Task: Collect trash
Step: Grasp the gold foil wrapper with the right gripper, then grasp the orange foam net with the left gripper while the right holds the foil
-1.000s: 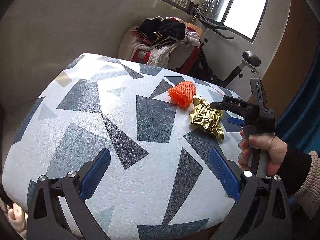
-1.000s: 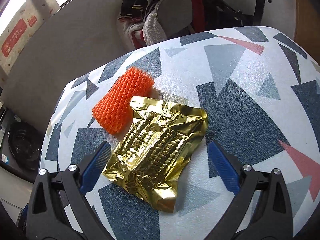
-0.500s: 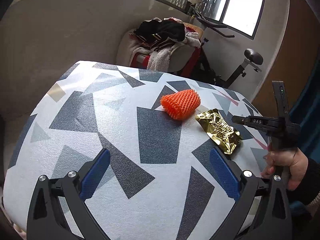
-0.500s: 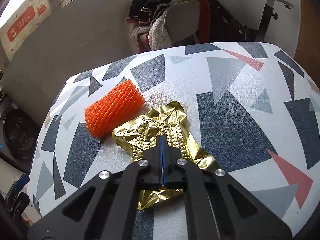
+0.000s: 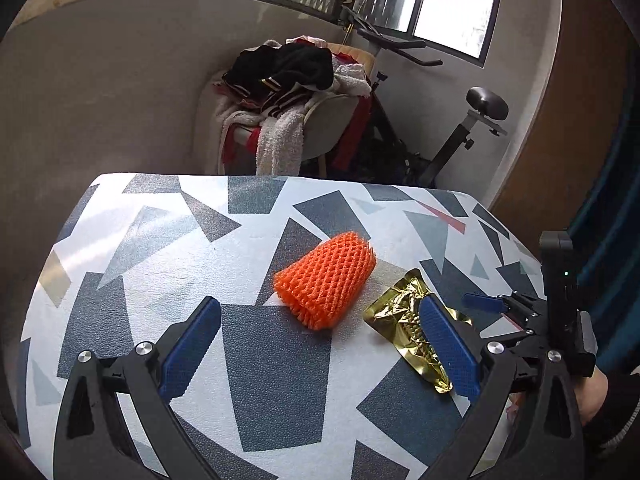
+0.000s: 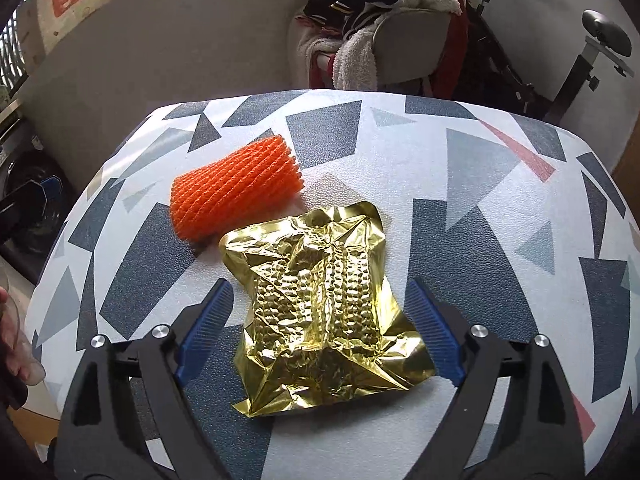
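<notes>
An orange foam net sleeve [image 5: 326, 282] lies on its side on the patterned table [image 5: 168, 240]. A crumpled gold foil wrapper [image 6: 324, 296] lies flat just beside the net [image 6: 236, 196], on its near right. My right gripper [image 6: 319, 292] hangs over the wrapper. Its jaws are opening, the wrapper lies between them, and the blue pads [image 6: 434, 332] stand clear of the foil. My left gripper [image 5: 319, 308] is open with nothing in it, and the near end of the net sits between its fingertips. In the left wrist view the right tool [image 5: 556, 300] stands at the table's right edge.
A chair piled with clothes and towels [image 5: 296, 92] stands behind the table, with an exercise bike [image 5: 460, 136] to its right. A grey wall runs along the back. Dark gear [image 6: 28, 208] sits below the table's left edge. A hand [image 6: 16, 336] shows at the left.
The right jaws were shut over the wrapper half a second ago and now stand wide again, with the wrapper still on the table. My left gripper has moved right, closer to the net.
</notes>
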Available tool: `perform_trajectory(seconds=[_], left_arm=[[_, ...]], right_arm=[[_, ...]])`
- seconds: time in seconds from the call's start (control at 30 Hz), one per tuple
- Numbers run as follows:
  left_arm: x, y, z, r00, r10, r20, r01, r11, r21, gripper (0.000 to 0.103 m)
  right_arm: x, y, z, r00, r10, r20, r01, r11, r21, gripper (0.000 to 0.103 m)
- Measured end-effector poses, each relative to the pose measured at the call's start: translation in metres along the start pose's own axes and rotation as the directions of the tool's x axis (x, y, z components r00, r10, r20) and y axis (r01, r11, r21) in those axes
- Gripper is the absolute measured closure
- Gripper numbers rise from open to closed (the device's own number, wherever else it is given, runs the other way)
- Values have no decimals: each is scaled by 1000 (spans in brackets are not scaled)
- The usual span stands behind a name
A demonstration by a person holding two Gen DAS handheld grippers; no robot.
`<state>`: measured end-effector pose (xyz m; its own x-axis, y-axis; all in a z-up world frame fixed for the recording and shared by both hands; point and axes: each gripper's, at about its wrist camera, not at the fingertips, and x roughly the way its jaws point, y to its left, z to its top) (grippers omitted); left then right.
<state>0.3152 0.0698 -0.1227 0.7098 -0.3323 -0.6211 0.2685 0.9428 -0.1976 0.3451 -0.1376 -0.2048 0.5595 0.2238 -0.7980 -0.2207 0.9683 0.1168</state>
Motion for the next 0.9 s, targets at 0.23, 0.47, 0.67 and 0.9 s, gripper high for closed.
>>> perform_trajectory(seconds=[0.23,0.47,0.67,0.9], left_arm=[[30,6,-7,999,-9,-53,9,1000,-7,6],[90,13,14,991,-61,-123,52,996,-76,6],[138,-3,22,970,-89,-225,90,996,-7,6],[151,-30,6,950,90,-298,-19,972,233,64]], right_arm=[[34,11,6,993,-56,-103,49,996,-69,8],[6,-6,-2,999,0,-54,-4,997,-79,30],[-32,-53,-18,1000,-12,7,12,1000,12,30],[-63,-74,-38,999,-12,47,9,998,61,30]])
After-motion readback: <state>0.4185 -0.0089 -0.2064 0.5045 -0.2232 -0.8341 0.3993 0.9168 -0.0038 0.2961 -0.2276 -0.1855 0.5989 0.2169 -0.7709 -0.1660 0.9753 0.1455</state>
